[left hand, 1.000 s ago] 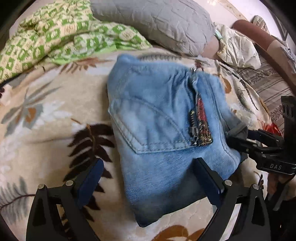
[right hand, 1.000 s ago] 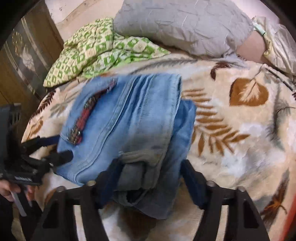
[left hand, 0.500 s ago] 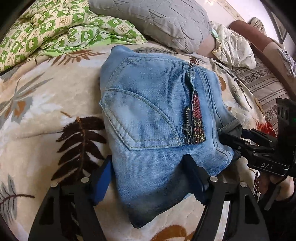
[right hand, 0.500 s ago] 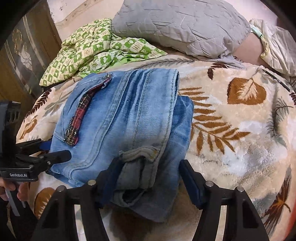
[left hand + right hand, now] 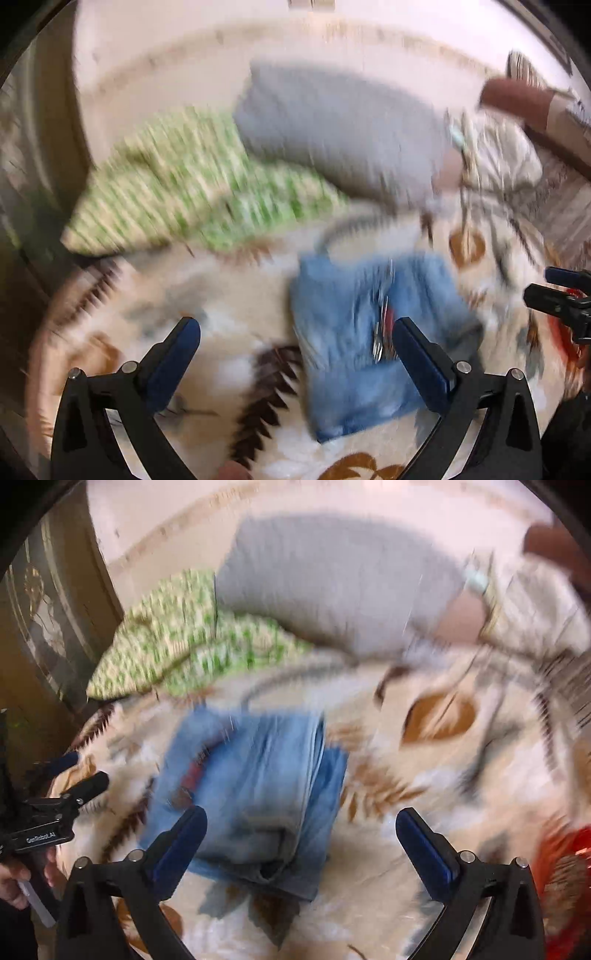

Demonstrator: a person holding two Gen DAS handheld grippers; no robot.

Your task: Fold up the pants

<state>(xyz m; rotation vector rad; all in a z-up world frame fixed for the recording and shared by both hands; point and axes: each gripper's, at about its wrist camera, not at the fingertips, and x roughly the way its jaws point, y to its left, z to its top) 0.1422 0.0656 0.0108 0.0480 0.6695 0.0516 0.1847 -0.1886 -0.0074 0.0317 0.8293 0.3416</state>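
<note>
The folded light-blue jeans [image 5: 351,332] lie flat on the leaf-patterned blanket [image 5: 177,295]; both views are blurred by motion. My left gripper [image 5: 295,328] hovers above the jeans, its jaws opening wide, with nothing pressed between the pads. In the right wrist view the jeans [image 5: 258,782] show their folded edge and grey cuff near the bottom. My right gripper [image 5: 301,814] also hangs above them, jaws opening wide and gripping nothing. Each gripper shows in the other's view: the right gripper [image 5: 554,295] at the right edge, the left gripper [image 5: 70,782] at the left edge.
A grey pillow [image 5: 340,122] and a green patterned quilt [image 5: 184,184] lie at the head of the bed. A cream bundle [image 5: 506,155] sits at the far right. A dark wooden cabinet [image 5: 44,627] stands on the left, and something red [image 5: 565,849] lies at the bed's right edge.
Both grippers have let go of the jeans' near edge, spread wide and lifted up and away. The jeans now look smaller and stay folded on the blanket.
</note>
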